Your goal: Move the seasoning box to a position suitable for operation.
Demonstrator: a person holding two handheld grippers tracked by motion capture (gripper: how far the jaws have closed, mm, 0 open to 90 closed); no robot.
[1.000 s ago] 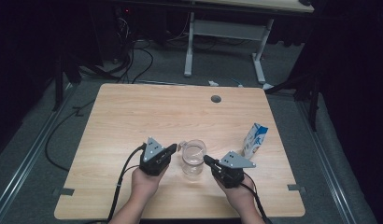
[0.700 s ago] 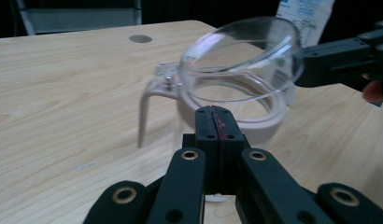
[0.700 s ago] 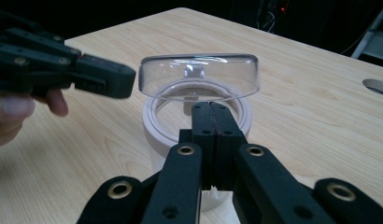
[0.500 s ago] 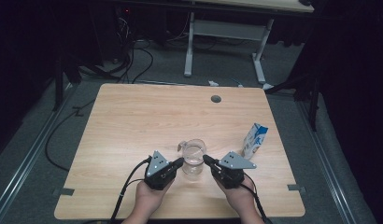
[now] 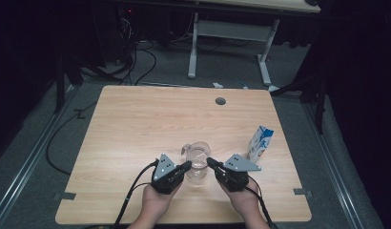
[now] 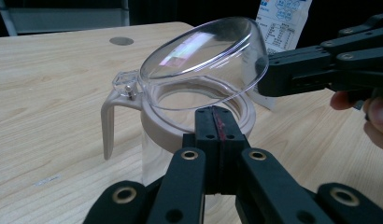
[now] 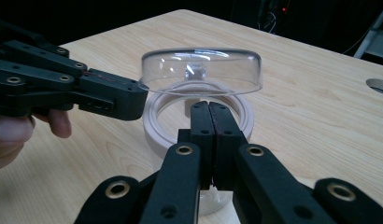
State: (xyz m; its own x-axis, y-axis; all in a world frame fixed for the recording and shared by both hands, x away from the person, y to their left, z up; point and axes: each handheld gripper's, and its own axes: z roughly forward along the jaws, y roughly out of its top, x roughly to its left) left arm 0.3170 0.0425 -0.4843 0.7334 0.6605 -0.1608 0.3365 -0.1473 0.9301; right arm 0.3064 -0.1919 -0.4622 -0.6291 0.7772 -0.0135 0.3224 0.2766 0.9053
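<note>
Both tongs sit right at the clear jug (image 5: 197, 162), which stands on the bench (image 5: 136, 124) near its front edge. The left tongs (image 5: 186, 165) are pressed together, tips at the jug's beige rim (image 6: 157, 128) on one side. The right tongs (image 5: 209, 161) are pressed together too, tips at the opposite side. The jug's clear lid (image 6: 203, 60) stands tilted open above the rim, hinged by the handle (image 6: 108, 121). A milk carton (image 5: 260, 143) stands just beyond the right hand (image 5: 243, 202).
</note>
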